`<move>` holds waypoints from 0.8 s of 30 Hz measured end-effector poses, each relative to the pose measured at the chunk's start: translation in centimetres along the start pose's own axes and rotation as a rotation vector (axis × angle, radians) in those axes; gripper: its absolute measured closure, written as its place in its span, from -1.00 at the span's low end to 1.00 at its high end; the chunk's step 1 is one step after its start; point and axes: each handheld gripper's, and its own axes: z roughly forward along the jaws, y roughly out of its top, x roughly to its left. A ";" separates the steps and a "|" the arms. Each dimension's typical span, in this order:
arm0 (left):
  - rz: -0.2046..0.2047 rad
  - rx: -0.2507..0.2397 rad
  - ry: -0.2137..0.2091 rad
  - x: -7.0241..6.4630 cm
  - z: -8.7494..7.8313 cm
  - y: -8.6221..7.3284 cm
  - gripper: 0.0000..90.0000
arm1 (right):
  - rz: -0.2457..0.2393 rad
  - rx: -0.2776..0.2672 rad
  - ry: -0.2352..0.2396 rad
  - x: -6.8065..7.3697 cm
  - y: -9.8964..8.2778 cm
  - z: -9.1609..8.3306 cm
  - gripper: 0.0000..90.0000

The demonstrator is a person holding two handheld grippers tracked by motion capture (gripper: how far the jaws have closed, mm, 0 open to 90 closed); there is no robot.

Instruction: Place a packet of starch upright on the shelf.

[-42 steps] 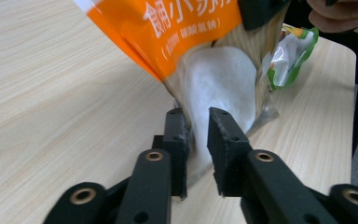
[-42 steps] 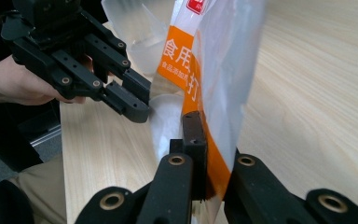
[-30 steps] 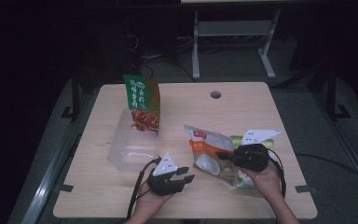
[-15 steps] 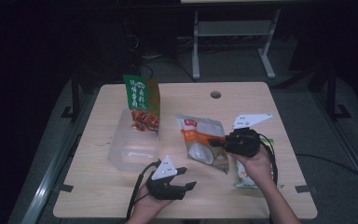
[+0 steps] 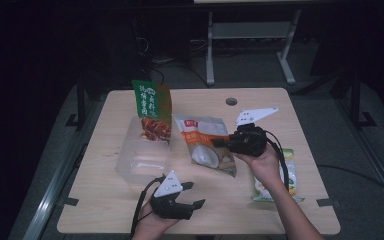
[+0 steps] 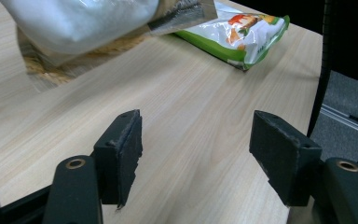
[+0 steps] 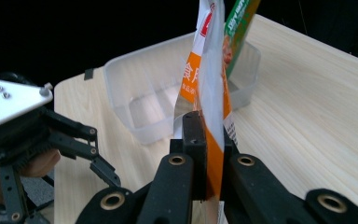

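Lifted since the earlier frame, the orange-and-white snack pouch (image 5: 206, 145) is now hanging clear of the table (image 5: 300, 107), carried left toward the clear plastic bin (image 5: 139, 159); the left gripper (image 5: 182, 197) has been opening its jaws, nothing between them. High view: the right gripper (image 5: 219, 143) is clenching the pouch by its right edge, long axis running near-to-far, bin just to its left, so the coming move is leftward and down. A green-and-red pouch (image 5: 152, 112) is already standing in the bin's far end; a green packet (image 5: 286, 176) is lying at the near right. Left gripper view: jaws spread over bare wood, the pouch (image 6: 81, 21) hanging beyond. Right gripper view: jaws clamping the pouch (image 7: 210, 116) edge-on, bin (image 7: 140, 100) directly ahead.
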 end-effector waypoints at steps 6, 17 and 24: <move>0.008 0.000 -0.005 0.0 -0.1 -0.1 -0.30 | -0.009 -0.005 0.019 0.3 1.3 0.7 1.00; 0.042 0.001 0.002 0.2 0.0 -0.1 -0.32 | -0.047 0.006 0.039 1.0 4.1 2.2 1.00; 0.036 0.005 0.007 0.2 0.3 -0.2 -0.32 | -0.059 0.010 0.059 1.4 5.6 3.6 1.00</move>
